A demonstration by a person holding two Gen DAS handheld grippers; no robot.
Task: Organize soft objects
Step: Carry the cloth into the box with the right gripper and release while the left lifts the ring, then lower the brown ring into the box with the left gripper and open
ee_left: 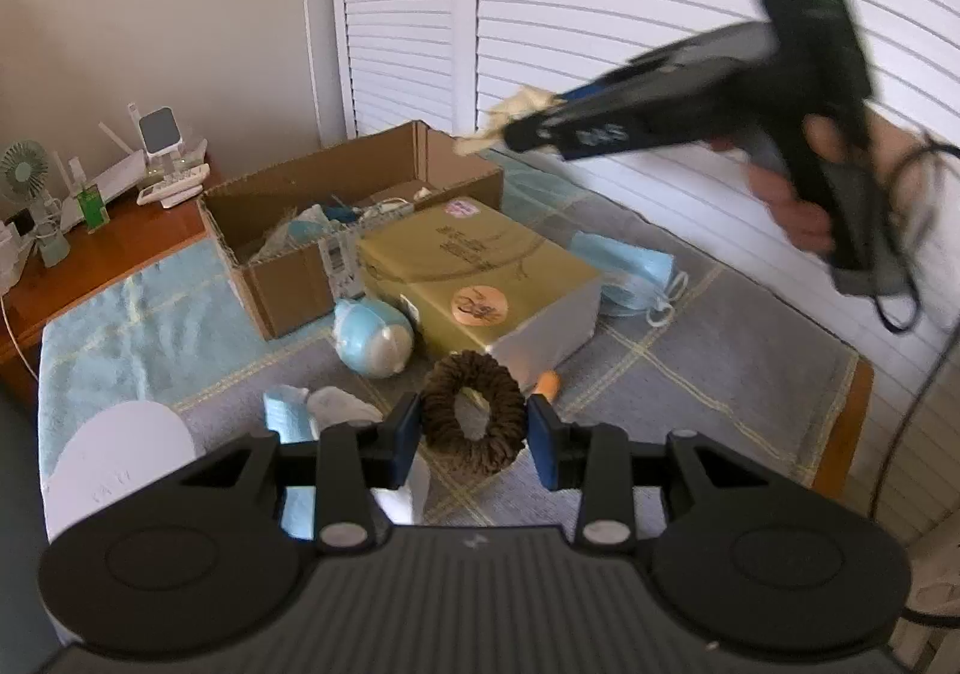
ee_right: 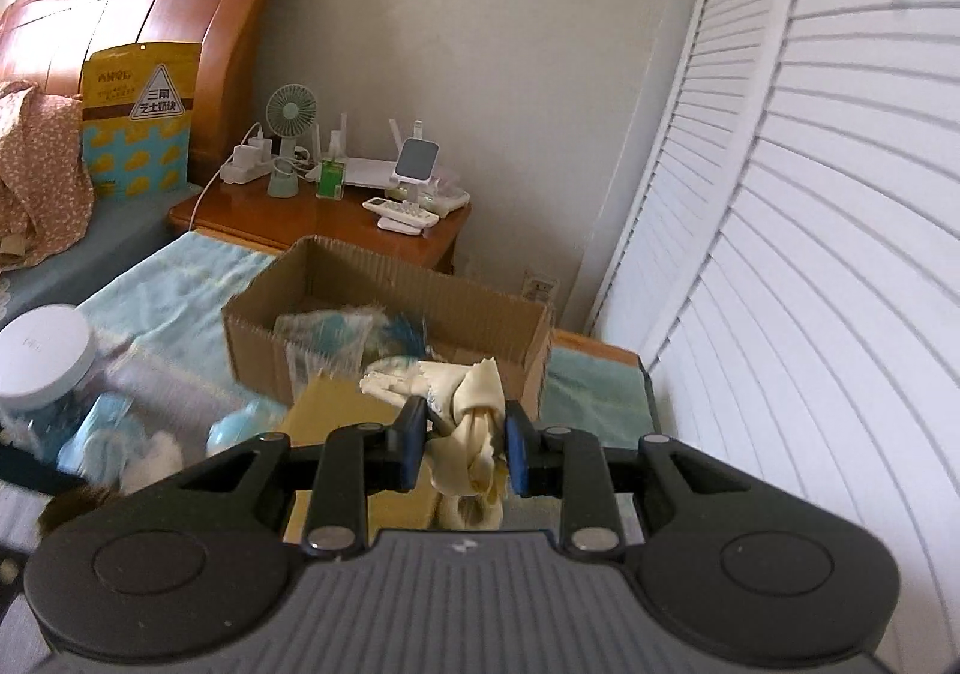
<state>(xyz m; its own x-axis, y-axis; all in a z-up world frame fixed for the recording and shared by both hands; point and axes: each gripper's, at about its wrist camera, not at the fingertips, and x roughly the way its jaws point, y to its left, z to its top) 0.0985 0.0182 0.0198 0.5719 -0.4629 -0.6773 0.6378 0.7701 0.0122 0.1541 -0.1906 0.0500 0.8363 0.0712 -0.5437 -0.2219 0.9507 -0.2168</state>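
- The left gripper (ee_left: 474, 434), low in the centre of its own view, has its jaws drawn in on a brown fuzzy scrunchie (ee_left: 473, 416); both blue pads press the ring's sides, and it is lifted off the checked cloth (ee_left: 690, 350).
- The right gripper (ee_right: 461, 443) pinches a cream knotted fabric piece (ee_right: 474, 434) between narrowly set pads; a loose end rises above them.
- In the left view that gripper sits blurred in the upper right, a hand (ee_left: 792, 206) on its handle.
- Beyond lie a gold box (ee_left: 480, 278), a blue-white plush ball (ee_left: 372, 338) and an open cardboard box (ee_left: 312, 230), centre left.
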